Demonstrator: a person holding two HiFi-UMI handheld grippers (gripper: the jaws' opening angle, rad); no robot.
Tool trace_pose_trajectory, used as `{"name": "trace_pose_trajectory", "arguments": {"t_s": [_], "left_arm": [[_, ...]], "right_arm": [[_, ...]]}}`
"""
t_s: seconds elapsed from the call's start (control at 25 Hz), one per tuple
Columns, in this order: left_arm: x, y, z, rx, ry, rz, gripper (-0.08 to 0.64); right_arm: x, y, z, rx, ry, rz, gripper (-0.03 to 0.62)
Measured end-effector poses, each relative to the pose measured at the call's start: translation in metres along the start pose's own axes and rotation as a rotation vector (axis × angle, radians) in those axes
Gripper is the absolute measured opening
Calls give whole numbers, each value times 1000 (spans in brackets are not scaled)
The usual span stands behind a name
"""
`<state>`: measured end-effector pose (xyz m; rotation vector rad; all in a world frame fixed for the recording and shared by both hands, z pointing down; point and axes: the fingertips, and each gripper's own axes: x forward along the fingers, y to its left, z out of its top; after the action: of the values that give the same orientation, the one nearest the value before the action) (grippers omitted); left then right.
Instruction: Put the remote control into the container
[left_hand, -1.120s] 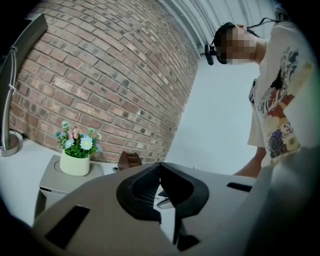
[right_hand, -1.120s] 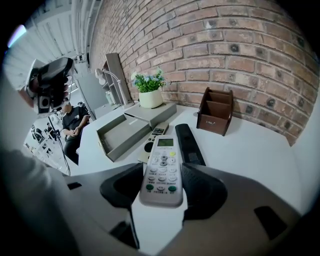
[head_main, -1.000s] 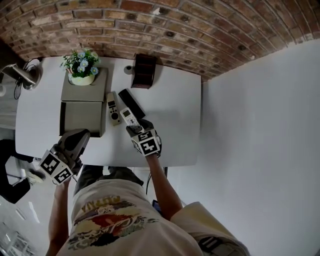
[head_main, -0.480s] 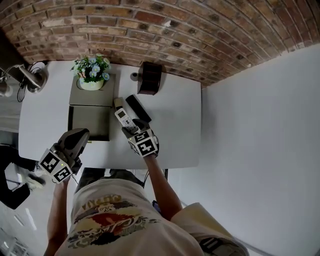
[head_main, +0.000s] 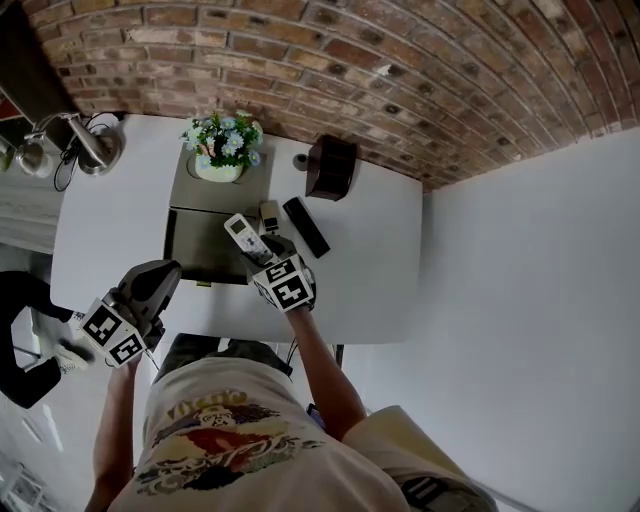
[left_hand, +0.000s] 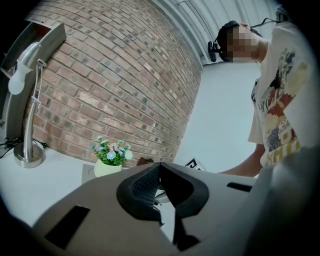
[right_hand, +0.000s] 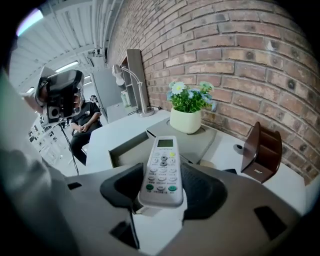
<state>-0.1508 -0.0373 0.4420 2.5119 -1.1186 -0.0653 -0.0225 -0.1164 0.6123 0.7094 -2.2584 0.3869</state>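
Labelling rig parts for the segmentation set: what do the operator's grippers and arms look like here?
The left gripper and the right gripper both have grey plastic bodies with black ribbed pads lining the jaws. Each carries a cube of black-and-white square markers at the rear. The person wears a short-sleeved cream T-shirt with a colourful print; the forearms are uncovered.

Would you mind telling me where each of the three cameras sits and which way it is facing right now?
Head view: on the person's head, looking steeply down at the white table; shows the person's shirt, both forearms, left tongs, right tongs.
Left gripper view: rides the left tongs, facing the brick wall across the table; shows its closed jaws, the person's shirt.
Right gripper view: rides the right tongs, facing the grey container; shows its jaws gripping the white remote.
Shared: all three see the flowerpot.
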Motion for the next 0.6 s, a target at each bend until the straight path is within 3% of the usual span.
{"name": "trace_pose_trajectory", "arguments": {"t_s": [0.6], "left_arm": [[-47,49,-10,-49,3,68,6]], "right_arm": [[79,50,14,-120,72,137,245]]}}
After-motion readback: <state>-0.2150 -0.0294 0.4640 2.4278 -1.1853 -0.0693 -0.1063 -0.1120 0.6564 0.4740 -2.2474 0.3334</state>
